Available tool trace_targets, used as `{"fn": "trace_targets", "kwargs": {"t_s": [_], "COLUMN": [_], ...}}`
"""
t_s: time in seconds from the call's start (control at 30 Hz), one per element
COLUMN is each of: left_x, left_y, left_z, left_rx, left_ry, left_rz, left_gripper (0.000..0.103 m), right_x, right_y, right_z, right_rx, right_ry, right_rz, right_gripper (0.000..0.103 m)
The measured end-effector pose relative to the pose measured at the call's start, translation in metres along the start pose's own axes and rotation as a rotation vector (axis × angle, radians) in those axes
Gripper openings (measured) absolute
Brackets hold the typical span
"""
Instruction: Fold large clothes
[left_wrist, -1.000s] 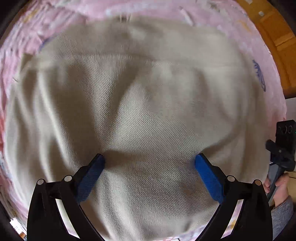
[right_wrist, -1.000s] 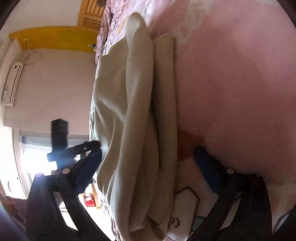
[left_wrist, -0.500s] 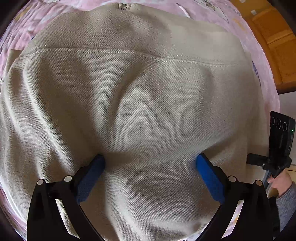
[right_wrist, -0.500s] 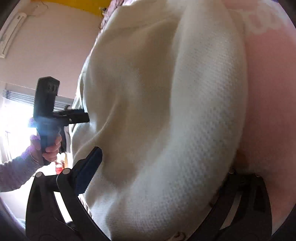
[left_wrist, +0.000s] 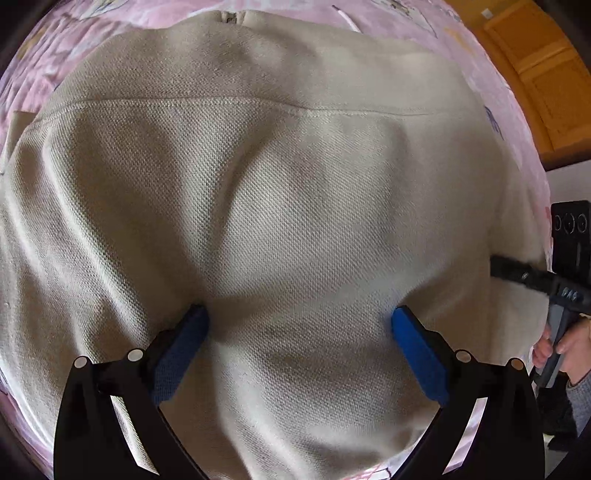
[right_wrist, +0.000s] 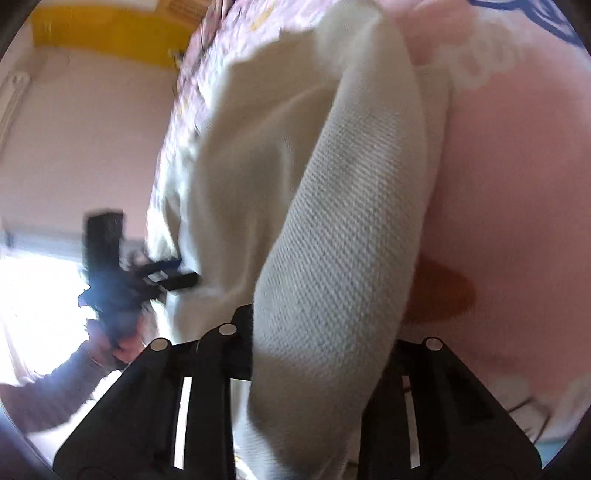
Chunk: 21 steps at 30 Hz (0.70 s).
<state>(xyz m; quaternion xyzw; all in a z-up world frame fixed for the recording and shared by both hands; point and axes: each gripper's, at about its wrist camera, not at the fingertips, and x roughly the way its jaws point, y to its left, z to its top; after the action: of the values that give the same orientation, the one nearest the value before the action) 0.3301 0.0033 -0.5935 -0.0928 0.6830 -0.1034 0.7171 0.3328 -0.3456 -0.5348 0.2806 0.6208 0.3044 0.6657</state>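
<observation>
both wrists close, sharing garment (left_wrist: 295, 192)

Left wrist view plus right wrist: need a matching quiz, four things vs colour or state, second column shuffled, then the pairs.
Column 1:
1. garment
2. bedspread
3. left gripper
4. right gripper

Column 2:
A. pink, patterned
B. jaws wide apart, blue pads pressed onto the cloth
C. beige, spread out with a seam running across
D. closed on a thick fold of the cloth

Pairs: 1-C, 2-A, 3-B, 4-D
</observation>
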Motion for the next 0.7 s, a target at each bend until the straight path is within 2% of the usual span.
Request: {"fn": "trace_targets", "kwargs": {"t_s": [0.03,0.13,0.2,0.23,0.3,0.37,0.43,0.53,0.6,0.63,0.67,0.7], "left_x": [-0.002,-0.013,-0.025,-0.030,-0.033,-0.026,-0.013,-0.006,-0.018,-0.026,-0.040,-0.056], "left_y": [0.000,0.001,0.014,0.020,0.029,0.039,0.044,0.040,0.044,0.046,0.051,0.057], "left_z": [-0.001,-0.004,-0.005,-0.006,-0.007,-0.008,-0.008,-0.008,-0.013,-0.015,-0.021,-0.027], "left_rx": [0.004,-0.068,-0.169,-0.201,-0.229,-0.255,-0.260,-0.238,-0.253,-0.265,-0.279,-0.282], "left_ry": [0.003,-0.012,-0.045,-0.057,-0.066,-0.060,-0.037,-0.026,-0.030,-0.034,-0.038,-0.050], "left_rz": [0.009,0.020,0.020,0.044,0.053,0.029,0.011,0.049,0.025,0.008,-0.014,-0.014], "left_gripper": [0.096,0.096,0.094,0.089,0.088,0.092,0.096,0.096,0.085,0.075,0.070,0.069], "right_x": [-0.005,-0.009,-0.005,-0.004,-0.006,-0.009,0.000,0.022,0.034,0.036,0.042,0.042], "right_y": [0.004,0.030,0.061,0.079,0.103,0.123,0.153,0.187,0.213,0.223,0.242,0.256], "right_z": [0.000,0.007,0.008,0.011,0.016,0.016,0.019,0.017,0.018,0.018,0.017,0.018], "right_rx": [0.016,0.050,0.009,-0.012,-0.025,-0.044,-0.092,-0.134,-0.157,-0.165,-0.191,-0.216], "right_ry": [-0.017,-0.068,-0.078,-0.087,-0.104,-0.112,-0.110,-0.093,-0.101,-0.108,-0.111,-0.116], "right_rz": [0.012,0.150,0.165,0.166,0.180,0.179,0.123,0.042,0.000,-0.014,-0.035,-0.059], "right_gripper": [0.023,0.020,0.020,0.020,0.020,0.020,0.020,0.020,0.020,0.020,0.020,0.020]}}
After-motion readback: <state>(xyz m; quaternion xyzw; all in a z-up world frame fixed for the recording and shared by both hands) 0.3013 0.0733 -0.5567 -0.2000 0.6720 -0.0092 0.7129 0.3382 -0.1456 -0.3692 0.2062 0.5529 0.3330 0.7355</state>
